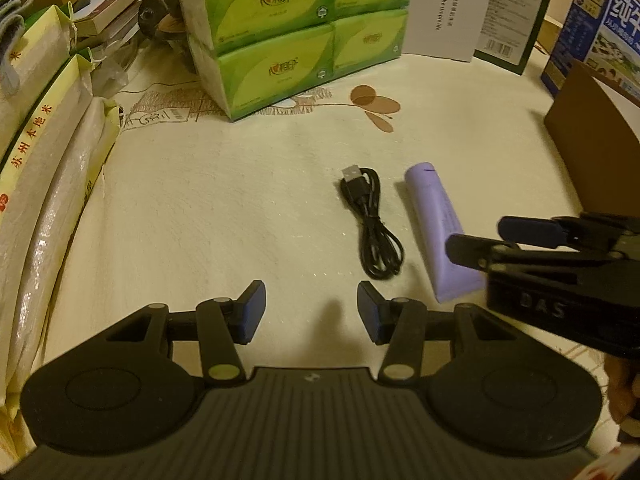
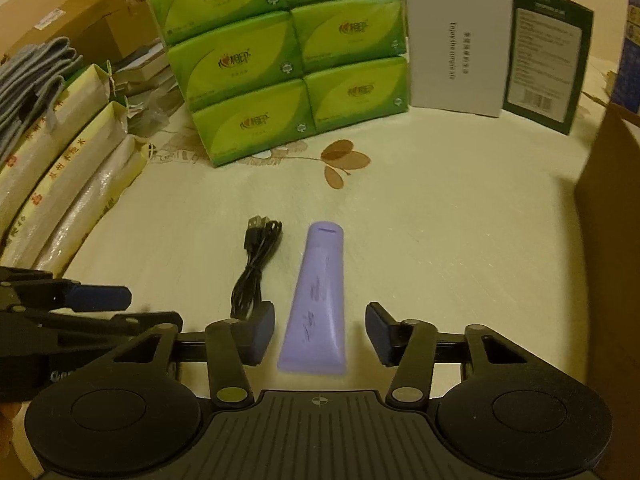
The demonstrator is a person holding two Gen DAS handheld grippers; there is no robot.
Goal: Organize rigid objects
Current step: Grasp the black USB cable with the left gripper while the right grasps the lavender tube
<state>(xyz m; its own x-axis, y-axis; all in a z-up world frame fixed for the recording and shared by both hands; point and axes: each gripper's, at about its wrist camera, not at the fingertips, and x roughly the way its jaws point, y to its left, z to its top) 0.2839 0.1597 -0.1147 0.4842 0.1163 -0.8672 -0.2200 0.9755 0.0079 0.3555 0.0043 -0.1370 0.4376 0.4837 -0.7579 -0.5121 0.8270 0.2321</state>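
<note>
Jaws of the right gripper (image 2: 320,334) stood apart around the purple tube's (image 2: 316,304) crimped end, untouching; left gripper (image 1: 311,312) gaped empty; black cable (image 2: 256,268) lay just beside the tube mid-table; tissue packs (image 2: 280,64) stood behind; both grippers angled downward.

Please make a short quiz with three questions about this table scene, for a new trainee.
1. True or false: the right tool has the purple tube between its open pads, without pressing it.
2. What lies just left of the tube? A) black USB cable B) scissors C) spoon
3. Fill in: the left tool holds ____.

Key: 1 true; 2 A; 3 nothing.
</note>
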